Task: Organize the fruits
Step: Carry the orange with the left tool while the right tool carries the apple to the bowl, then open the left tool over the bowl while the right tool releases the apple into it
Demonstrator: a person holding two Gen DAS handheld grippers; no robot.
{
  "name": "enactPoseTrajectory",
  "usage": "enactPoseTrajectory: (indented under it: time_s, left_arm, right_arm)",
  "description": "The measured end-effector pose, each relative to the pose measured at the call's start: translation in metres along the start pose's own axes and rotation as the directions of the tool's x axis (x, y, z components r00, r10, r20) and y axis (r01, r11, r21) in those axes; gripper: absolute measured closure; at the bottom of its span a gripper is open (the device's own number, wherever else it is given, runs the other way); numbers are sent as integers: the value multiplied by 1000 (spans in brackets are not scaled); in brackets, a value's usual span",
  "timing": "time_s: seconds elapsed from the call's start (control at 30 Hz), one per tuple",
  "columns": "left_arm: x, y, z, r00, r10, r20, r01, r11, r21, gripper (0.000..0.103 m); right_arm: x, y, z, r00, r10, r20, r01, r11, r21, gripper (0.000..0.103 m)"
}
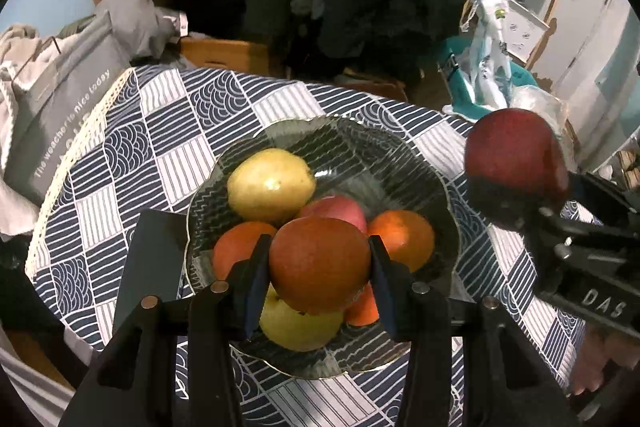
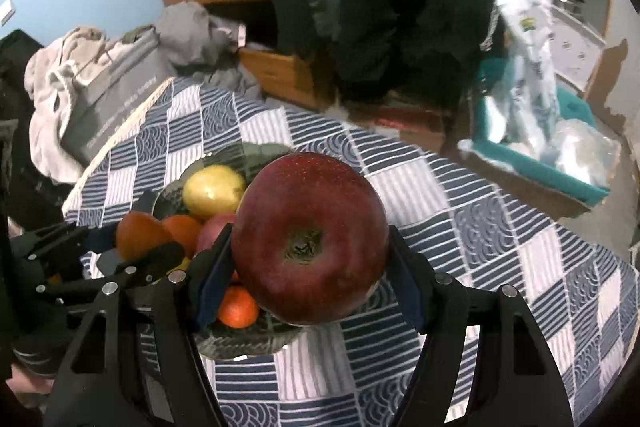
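A glass bowl (image 1: 416, 163) on the patterned tablecloth holds a yellow pear (image 1: 270, 185), a pink apple (image 1: 340, 207), two oranges (image 1: 404, 243) and another yellow fruit. My left gripper (image 1: 318, 267) is shut on a reddish-orange apple (image 1: 320, 263), just above the fruit pile. My right gripper (image 2: 310, 263) is shut on a dark red apple (image 2: 310, 235), held above the bowl's right rim (image 2: 248, 347). That apple also shows at the right of the left wrist view (image 1: 516, 163).
The round table (image 2: 500, 227) has a blue and white checked cloth. A grey box and clothes (image 1: 60, 99) lie at its left. A teal tray with plastic bags (image 2: 540, 147) sits on the floor at right. A dark card (image 1: 154, 259) stands left of the bowl.
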State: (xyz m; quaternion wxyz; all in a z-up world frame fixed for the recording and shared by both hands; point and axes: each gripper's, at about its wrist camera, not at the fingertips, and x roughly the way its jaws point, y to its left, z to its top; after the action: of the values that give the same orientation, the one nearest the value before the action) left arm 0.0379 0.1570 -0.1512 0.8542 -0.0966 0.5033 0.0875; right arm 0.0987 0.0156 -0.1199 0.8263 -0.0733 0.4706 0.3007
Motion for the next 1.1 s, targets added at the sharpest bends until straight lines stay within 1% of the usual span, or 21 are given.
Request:
enactPoseTrajectory:
  time_s: [0.1,0.27,0.4,0.53,0.6,0.7,0.77,0.83,0.87,0.97,1.1]
  left_arm:
    - [9,1,-2,1000,10,-9,-9,1000,13,56]
    - [24,7,-8,998,-18,-56,17,1000,-25,56]
    - [26,8,-6,999,-23,-47,21,999,-33,55]
    - [27,8,-7,999,-24,-45,22,999,-39,55]
    - [28,8,-7,998,-25,-52,23,999,-41,53]
    - [30,9,-8,998,-17,-64,15,999,-37,45]
    - [33,10,-10,997,5,-73,-7,999,-37,40]
    - [35,14,-10,997,3,-78,-7,999,-53,40]
    - [35,17,-10,997,-12,-82,6,997,-71,39]
    - [36,21,-9,996,-27,-85,18,995,-101,39]
    - [34,19,-8,997,-19,-78,11,995,-94,39]
  right_arm:
    - [14,2,-1,999,17,-28,-17,1000,0,32]
    - [31,1,-2,997,41,-61,-41,999,4,32]
    - [40,2,-3,995,52,-80,-52,999,5,32]
    - [49,5,-2,991,82,-103,-82,997,6,32]
    - [53,6,-2,989,91,-119,-92,996,1,31]
    - [60,9,-2,984,98,-146,-99,995,-3,31]
    - [64,10,-4,984,90,-155,-91,996,0,31]
    - [65,9,-6,984,95,-154,-95,995,4,31]
    - [64,9,-5,984,97,-147,-97,995,7,31]
    - [55,7,0,988,106,-108,-106,994,7,24]
    - [47,6,7,992,96,-85,-96,995,-1,23]
